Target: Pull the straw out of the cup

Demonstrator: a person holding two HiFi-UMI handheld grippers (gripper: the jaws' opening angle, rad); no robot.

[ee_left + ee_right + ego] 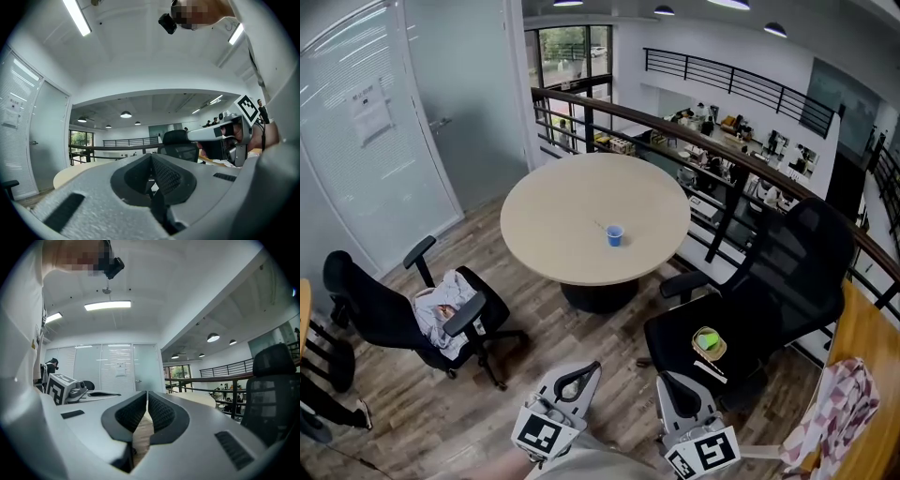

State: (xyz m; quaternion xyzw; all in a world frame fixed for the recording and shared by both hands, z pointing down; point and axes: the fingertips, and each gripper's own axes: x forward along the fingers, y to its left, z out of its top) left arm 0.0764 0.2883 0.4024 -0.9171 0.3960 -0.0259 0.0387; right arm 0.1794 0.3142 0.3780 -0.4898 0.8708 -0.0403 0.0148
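Note:
A small blue cup (614, 236) stands on the round beige table (553, 206), with a thin straw (602, 227) leaning out of it to the upper left. Both grippers are low in the head view, well short of the table. My left gripper (584, 371) and my right gripper (667, 382) both point level toward the table. The left gripper view shows its jaws (151, 157) closed with nothing between them. In the right gripper view the jaws (147, 394) are likewise closed and empty. The cup is not seen in either gripper view.
A black office chair (769, 300) with a green and yellow object (709, 342) on its seat stands right of the table. Another chair (412, 319) holding clothing is at the left. A dark railing (722, 141) runs behind the table. A patterned cloth (839, 412) lies on a wooden desk at the right.

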